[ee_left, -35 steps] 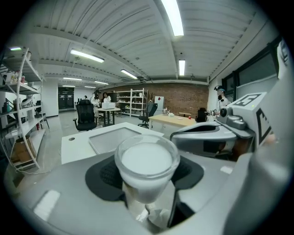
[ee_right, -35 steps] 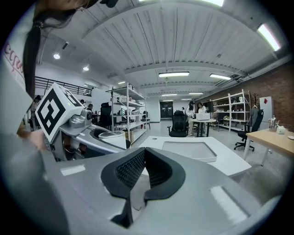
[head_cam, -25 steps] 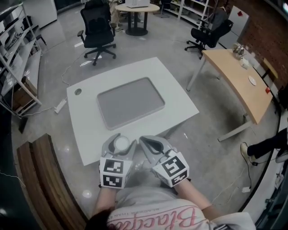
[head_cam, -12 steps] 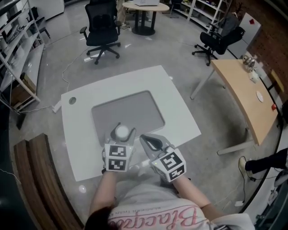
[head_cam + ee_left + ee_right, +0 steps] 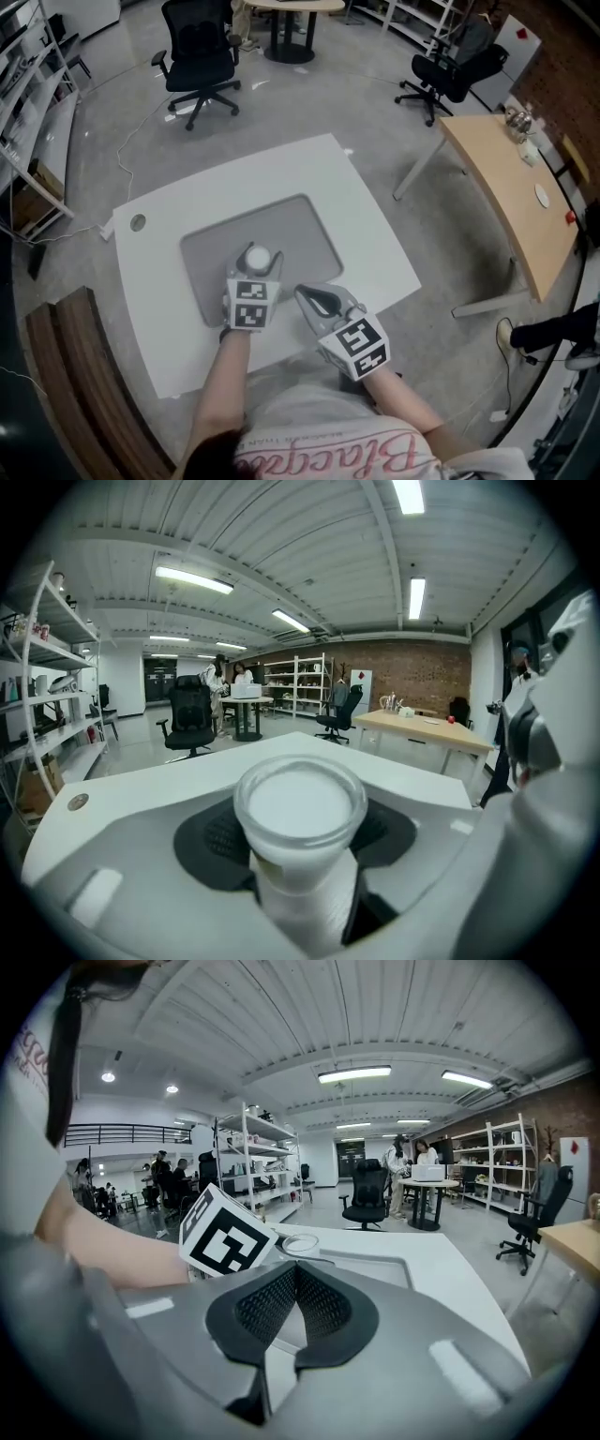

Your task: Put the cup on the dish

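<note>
Arms reach forward, the left one farther. The left claw (image 5: 261, 272) squeezes the cup (image 5: 300, 808) over the grey dish (image 5: 300, 225) on the white surface (image 5: 366, 234). The right claw (image 5: 314, 298) is closed, holding nothing.

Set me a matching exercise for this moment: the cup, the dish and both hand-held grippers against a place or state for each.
Things:
1. cup
2. dish
3. left hand-held gripper
4. right hand-held gripper

Places or states:
A. jaws together, nothing between them
B. lies flat on the table
C. jaws clamped on the cup
D. sits between two jaws, over the grey surface

Pairs: 1-D, 2-B, 3-C, 4-A
</note>
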Demonstrator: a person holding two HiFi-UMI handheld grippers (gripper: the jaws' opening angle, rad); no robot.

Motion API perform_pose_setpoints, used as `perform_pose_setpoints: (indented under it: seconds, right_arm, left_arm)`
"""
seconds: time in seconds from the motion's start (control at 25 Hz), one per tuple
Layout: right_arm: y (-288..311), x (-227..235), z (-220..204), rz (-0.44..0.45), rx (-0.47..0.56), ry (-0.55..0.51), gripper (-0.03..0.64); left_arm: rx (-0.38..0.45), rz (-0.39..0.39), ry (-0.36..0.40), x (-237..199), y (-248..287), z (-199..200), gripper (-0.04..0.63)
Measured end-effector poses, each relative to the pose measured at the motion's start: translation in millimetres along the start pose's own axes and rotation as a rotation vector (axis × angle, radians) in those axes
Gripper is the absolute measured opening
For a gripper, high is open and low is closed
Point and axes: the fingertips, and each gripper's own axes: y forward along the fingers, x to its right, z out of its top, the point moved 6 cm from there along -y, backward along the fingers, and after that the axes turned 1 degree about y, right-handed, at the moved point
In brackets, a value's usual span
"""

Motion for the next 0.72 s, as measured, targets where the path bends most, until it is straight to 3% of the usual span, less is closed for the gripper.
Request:
perform_pose_setpoints:
  seconds: [0.36,0.72]
  right_arm:
    - [28,4,3,0.008,-0.033,0.013,0.0]
    - [88,28,-11,-0.098,-0.113,-0.031,0.0]
  left_arm:
    - [-0.061,-0.017,-0.016,-9,25,-21,0.255]
    - [-0.086,-0.046,0.001,-12,35,-33,0.255]
